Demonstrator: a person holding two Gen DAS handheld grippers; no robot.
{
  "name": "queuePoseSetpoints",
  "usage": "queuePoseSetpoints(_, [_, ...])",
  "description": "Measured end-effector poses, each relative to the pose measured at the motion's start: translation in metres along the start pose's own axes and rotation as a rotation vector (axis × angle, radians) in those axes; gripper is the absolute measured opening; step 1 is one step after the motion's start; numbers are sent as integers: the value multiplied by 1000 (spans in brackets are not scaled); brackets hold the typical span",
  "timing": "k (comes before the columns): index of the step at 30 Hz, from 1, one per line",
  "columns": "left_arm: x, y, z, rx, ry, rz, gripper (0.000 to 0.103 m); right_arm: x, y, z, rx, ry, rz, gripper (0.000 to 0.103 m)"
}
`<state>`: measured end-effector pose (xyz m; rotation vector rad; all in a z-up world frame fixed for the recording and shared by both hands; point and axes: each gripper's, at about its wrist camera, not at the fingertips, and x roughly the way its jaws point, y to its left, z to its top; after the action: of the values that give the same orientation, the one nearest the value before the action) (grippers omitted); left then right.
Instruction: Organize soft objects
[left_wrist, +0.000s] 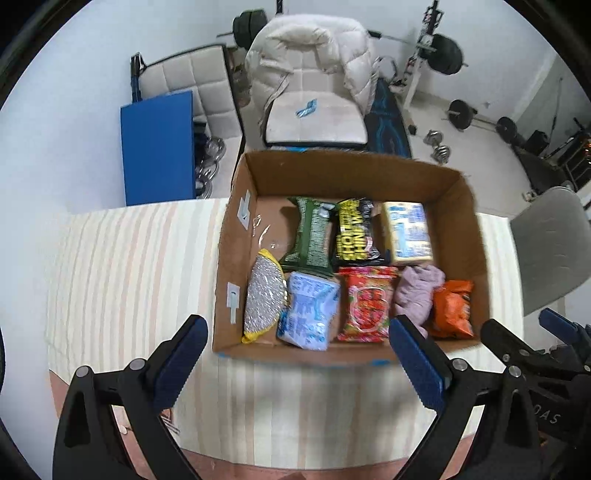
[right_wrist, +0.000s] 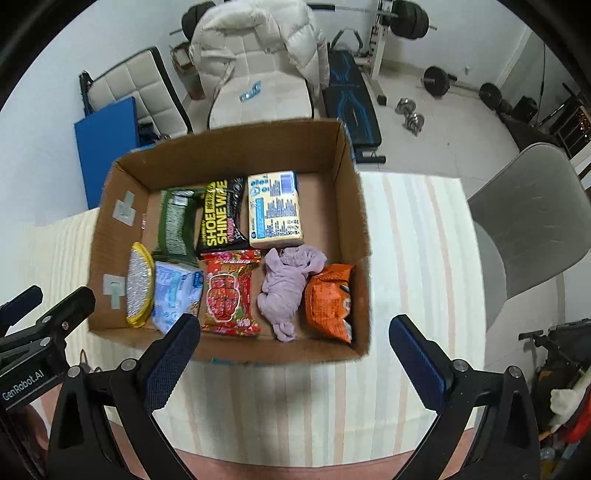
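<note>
Two grippers are hovering just short of the cardboard box (right_wrist: 351, 206): the left gripper (left_wrist: 295, 363) and right gripper (right_wrist: 293, 356), jaws standing apart, gripping nothing. Inside the box, the purple cloth (right_wrist: 286, 286) is lying between the red packet (right_wrist: 229, 293) and orange packet (right_wrist: 328, 299).

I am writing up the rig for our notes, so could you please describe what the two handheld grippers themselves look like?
Both match. The left gripper and right gripper have matte black frames of triangular, cut-out links joined by silver pivot pins. Their jaws are lined with dark blue, textured rectangular pads. The left gripper's body carries white "GenRobot.AI" lettering, seen from the right wrist view; partial white letters show on the right gripper's body. No cables or sleeves are visible.
</note>
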<state>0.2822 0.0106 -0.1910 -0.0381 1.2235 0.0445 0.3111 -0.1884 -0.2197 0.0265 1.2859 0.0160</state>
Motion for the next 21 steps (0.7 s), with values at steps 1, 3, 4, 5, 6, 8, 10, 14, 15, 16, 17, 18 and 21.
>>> queuePoseSetpoints(1, [-12, -1, -5, 7, -17, 2, 101, -10, 0, -5, -2, -16, 1, 103])
queuePoseSetpoints(3, [-31, -4, -16, 18, -43, 1, 101, -33, -1, -18, -7, -48, 8, 103])
queuePoseSetpoints(4, [-43, -5, -22, 24, -57, 0, 101, -44, -1, -24, -9, -67, 12, 103])
queuePoseSetpoints(5, [-54, -5, -28, 27, -71, -3, 101, -54, -2, -30, -10, -81, 12, 103])
queuePoseSetpoints(6, [-64, -6, -33, 30, -82, -10, 101, -67, -3, -37, -10, -98, 12, 103])
queuePoseSetpoints(8, [-80, -7, -42, 35, -103, -15, 101, -86, -4, -49, -15, -121, 18, 103])
queuePoseSetpoints(10, [-98, -7, -51, 39, -121, -21, 101, -107, -5, -61, -19, -146, 18, 103])
queuePoseSetpoints(14, [-127, -6, -66, 38, -154, -21, 101, -148, -5, -86, -27, -198, 17, 103])
queuePoseSetpoints(15, [-136, -6, -70, 35, -164, -25, 101, -158, -5, -92, -26, -214, 16, 103])
queuePoseSetpoints(16, [-143, -4, -73, 35, -173, -24, 101, -168, -6, -98, -20, -230, 22, 103])
queuePoseSetpoints(17, [-148, -4, -76, 36, -178, -20, 101, -177, -6, -102, -16, -240, 25, 103])
queuePoseSetpoints(18, [-157, -2, -80, 33, -188, -21, 101, -185, -7, -107, -13, -249, 29, 103])
queuePoseSetpoints(21, [-173, 0, -87, 24, -195, -38, 101, -212, -11, -122, -1, -282, 36, 103])
